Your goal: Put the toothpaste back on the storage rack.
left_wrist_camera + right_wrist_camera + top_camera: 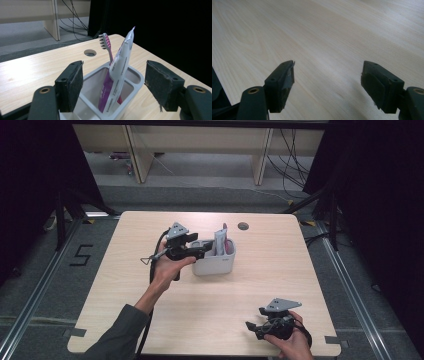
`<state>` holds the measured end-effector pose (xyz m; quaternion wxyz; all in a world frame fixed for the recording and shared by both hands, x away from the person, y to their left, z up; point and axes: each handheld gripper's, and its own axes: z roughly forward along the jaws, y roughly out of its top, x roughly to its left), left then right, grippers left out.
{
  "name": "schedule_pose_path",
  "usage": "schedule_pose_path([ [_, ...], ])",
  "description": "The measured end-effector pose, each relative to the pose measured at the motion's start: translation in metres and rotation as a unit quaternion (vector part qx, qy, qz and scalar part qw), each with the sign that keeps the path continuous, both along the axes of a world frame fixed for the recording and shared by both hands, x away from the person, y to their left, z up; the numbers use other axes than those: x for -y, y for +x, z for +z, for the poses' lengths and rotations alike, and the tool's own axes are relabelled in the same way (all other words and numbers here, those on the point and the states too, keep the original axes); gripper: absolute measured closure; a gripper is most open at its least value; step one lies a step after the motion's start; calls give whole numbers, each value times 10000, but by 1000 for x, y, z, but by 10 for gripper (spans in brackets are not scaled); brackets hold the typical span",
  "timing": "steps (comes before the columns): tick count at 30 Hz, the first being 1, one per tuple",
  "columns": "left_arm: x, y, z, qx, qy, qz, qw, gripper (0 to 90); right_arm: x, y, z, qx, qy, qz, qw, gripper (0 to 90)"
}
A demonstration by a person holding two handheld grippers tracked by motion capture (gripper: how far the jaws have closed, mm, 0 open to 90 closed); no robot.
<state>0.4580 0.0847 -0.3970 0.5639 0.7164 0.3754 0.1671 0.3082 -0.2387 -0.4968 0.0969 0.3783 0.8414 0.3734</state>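
Two hand-held grippers work over a light wood-grain table (250, 310). The left gripper (200, 251) sits just beside the near-left end of a grey holder (217, 262), which stands on the table slightly behind its centre. In the left gripper view, the jaws are spread wide apart and grip nothing; the holder's rim (136, 75) lies between and below them.

The holder is divided into compartments. A toothpaste tube (120, 67), white above and purple below, stands tilted in the middle compartment, crimped end upward. A pink-and-white toothbrush (107, 46) stands in the same compartment behind the tube, bristles at the top and facing left in that view. Whether tube and brush touch cannot be determined.

The right gripper (255, 327) rests low at the table's near-right corner, well apart from the holder. In the right gripper view, its jaws are likewise spread wide with bare tabletop (324, 37) between them.

A round cable port (243, 226) is cut into the table near the far edge. The floor (45, 270) around the table is grey, with a black figure 5 (81, 255) marked at the left. Black curtains (380, 195) flank both sides. Pale wooden furniture legs (140, 155) and loose black cables (292, 162) occupy the far background.
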Motion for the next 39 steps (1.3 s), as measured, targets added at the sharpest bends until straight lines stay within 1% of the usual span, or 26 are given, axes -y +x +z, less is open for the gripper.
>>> schedule_pose_path([
  [1,-4,-2,1,-54,45,-11,10000,303,0,0,0,-18,2,-5,10000,277],
  [2,-4,-2,1,-54,45,-11,10000,298,0,0,0,-18,2,-5,10000,277],
  [3,-8,-4,0,-127,81,1,9999,298,0,0,0,-30,-4,-7,10000,277],
  [5,-14,-7,-3,-193,85,32,9998,296,0,0,0,8,7,2,10000,277],
  [7,-19,-9,-5,-300,103,-1,9995,288,0,-1,1,-67,5,-91,9999,277],
  [8,-21,-11,-7,-358,105,3,9993,282,-1,-2,1,-143,39,-147,9998,277],
  [10,-27,-16,-10,-424,65,-51,9991,276,0,-1,1,-44,12,-87,10000,277],
  [11,-31,-19,-12,-431,68,-61,9990,277,0,-1,0,33,-6,-72,10000,277],
  [12,-33,-21,-14,-417,44,-56,9991,275,0,-1,1,-28,19,-101,9999,277],
  [13,-37,-23,-15,-438,81,-53,9990,275,1,0,1,30,-28,-40,10000,277],
  [15,-42,-27,-18,-472,99,-41,9988,273,1,0,1,-7,-1,-66,10000,277],
  [16,-45,-30,-20,-481,116,-33,9988,271,1,0,1,22,-1,-4,10000,277],
  [18,-49,-33,-23,-516,104,-35,9986,269,0,0,1,71,-18,-41,10000,277],
  [19,-52,-35,-24,-518,126,-27,9986,269,0,0,1,60,-38,-40,10000,277],
  [20,-53,-37,-24,-511,141,-39,9986,269,0,-1,2,-7,8,-85,10000,277],
  [22,-57,-40,-26,-488,145,-50,9987,269,-1,-2,2,-5,56,-88,9999,277],
  [27,-66,-49,-31,-501,194,-61,9985,260,-1,-2,2,0,60,-90,9999,277],
  [30,-69,-52,-35,-482,146,-81,9987,259,-1,-1,2,40,50,-84,9999,277],
  [31,-71,-54,-38,-429,134,-45,9990,259,0,-1,2,45,52,-95,9999,277],
  [33,-75,-57,-43,-451,222,-58,9987,257,0,-1,2,65,62,-106,9999,277],
  [35,-78,-59,-46,-461,244,-65,9986,257,-1,0,3,26,101,-83,9999,277],
  [36,-79,-60,-49,-475,255,-50,9985,255,-1,-1,3,69,71,-126,9999,277],
  [39,-82,-64,-53,-494,315,-23,9983,252,-1,-1,3,79,75,-110,9999,277],
])
